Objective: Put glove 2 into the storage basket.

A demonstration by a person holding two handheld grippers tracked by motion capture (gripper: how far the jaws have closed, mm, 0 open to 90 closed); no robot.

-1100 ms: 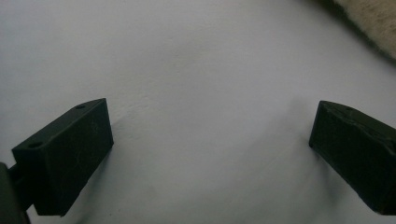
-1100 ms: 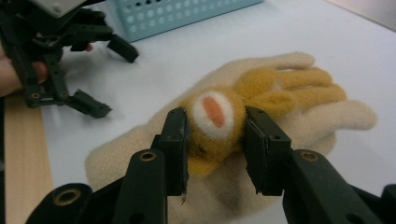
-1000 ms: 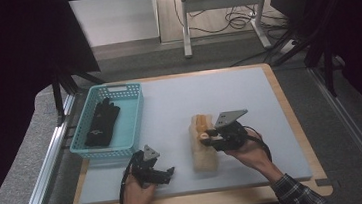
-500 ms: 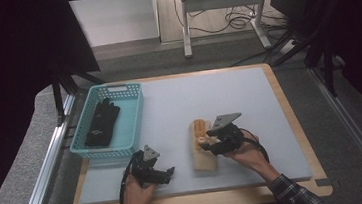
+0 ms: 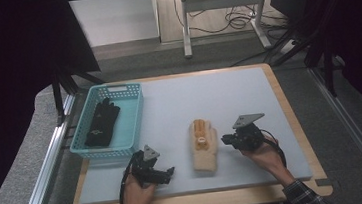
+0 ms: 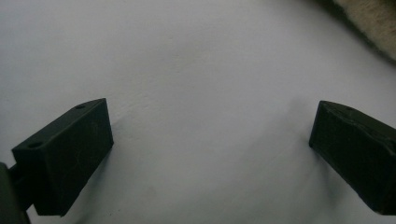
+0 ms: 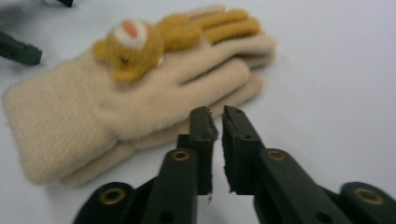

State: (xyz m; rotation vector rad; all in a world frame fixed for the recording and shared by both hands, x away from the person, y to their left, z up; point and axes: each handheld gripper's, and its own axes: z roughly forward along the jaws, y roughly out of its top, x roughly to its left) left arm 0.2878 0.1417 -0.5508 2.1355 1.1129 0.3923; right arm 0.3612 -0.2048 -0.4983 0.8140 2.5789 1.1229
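left gripper (image 5: 168,172) jaws wide, low | right gripper (image 5: 225,140) jaws closed beside glove (image 5: 203,144)

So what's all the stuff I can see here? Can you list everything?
Beige gloves: a stacked pair, cream with an orange-brown bear on top, lying on the mat between the two grippers.
Black glove: at least one, black, inside the basket.
Basket: one, turquoise plastic, at the mat's left edge.
Mat: one, pale grey-blue, covering the board.
Wooden board: one, light wood, under the mat.
Metal stand: one, grey, on the floor behind the table, with cables near it.
Left gripper: one, black, jaws wide open over bare mat, held in the left hand.
Right gripper: one, black, jaws nearly closed with nothing between them, beside the gloves, held in the right hand.
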